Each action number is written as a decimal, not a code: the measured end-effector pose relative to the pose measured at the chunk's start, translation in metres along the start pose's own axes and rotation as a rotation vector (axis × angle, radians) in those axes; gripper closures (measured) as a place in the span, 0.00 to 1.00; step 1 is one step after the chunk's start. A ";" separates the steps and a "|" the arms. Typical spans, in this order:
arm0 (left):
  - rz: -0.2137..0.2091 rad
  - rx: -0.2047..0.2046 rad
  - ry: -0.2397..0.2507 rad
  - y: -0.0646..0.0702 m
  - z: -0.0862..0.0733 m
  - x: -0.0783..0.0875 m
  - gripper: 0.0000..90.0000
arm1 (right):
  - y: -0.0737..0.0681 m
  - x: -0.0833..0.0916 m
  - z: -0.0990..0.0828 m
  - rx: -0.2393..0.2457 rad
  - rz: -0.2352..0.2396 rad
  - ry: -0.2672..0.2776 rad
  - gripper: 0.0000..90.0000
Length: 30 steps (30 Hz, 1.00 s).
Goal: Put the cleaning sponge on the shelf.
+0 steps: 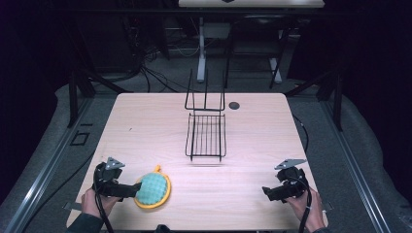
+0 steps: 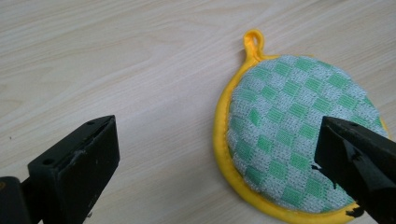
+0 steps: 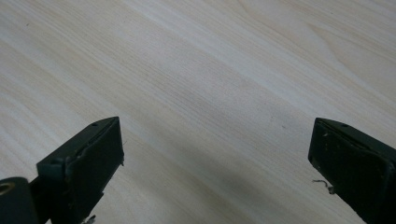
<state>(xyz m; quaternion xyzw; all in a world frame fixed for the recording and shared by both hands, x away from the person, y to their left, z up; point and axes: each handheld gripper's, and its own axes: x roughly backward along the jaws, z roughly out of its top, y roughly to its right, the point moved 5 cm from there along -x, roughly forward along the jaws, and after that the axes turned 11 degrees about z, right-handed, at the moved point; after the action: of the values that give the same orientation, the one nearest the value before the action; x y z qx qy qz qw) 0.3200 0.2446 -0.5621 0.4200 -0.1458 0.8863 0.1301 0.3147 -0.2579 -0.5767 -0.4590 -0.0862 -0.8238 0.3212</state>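
Note:
A round pot holder [image 1: 153, 190], green-and-white checked with a yellow rim and a small yellow loop, lies flat near the table's front left. My left gripper [image 1: 132, 189] is beside it on its left, jaws open and pointing at it. In the left gripper view the pot holder [image 2: 289, 130] sits ahead and to the right; one jaw hangs over its edge, the other over bare wood, so my left gripper [image 2: 217, 158] holds nothing. My right gripper [image 1: 268, 192] rests at the front right, open. In the right gripper view its jaws [image 3: 217, 158] stand wide over bare table.
A black wire rack [image 1: 206, 131] stands at the table's middle, with upright prongs at its far end. A small dark round hole [image 1: 234, 105] lies just right of the rack's far end. The light wooden table [image 1: 252, 145] ends close to both hands at the front.

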 end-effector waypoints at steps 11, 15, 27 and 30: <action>-0.036 -0.026 0.010 0.013 0.005 -0.001 0.00 | -0.003 -0.002 0.000 0.018 0.004 -0.009 0.04; -0.039 -0.032 0.008 0.017 0.006 -0.003 0.00 | -0.004 -0.002 0.000 0.030 0.000 -0.014 0.04; -0.051 -0.060 0.025 0.034 0.022 -0.013 0.00 | -0.006 -0.002 0.000 0.034 -0.004 -0.021 0.04; -0.061 -0.067 0.018 0.039 0.024 -0.016 0.00 | -0.004 -0.002 0.000 0.038 -0.007 -0.028 0.04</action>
<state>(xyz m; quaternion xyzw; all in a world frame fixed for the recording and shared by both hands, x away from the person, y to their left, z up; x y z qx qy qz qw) 0.3337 0.1982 -0.5658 0.4115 -0.1615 0.8803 0.1722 0.3128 -0.2539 -0.5777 -0.4640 -0.1076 -0.8167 0.3257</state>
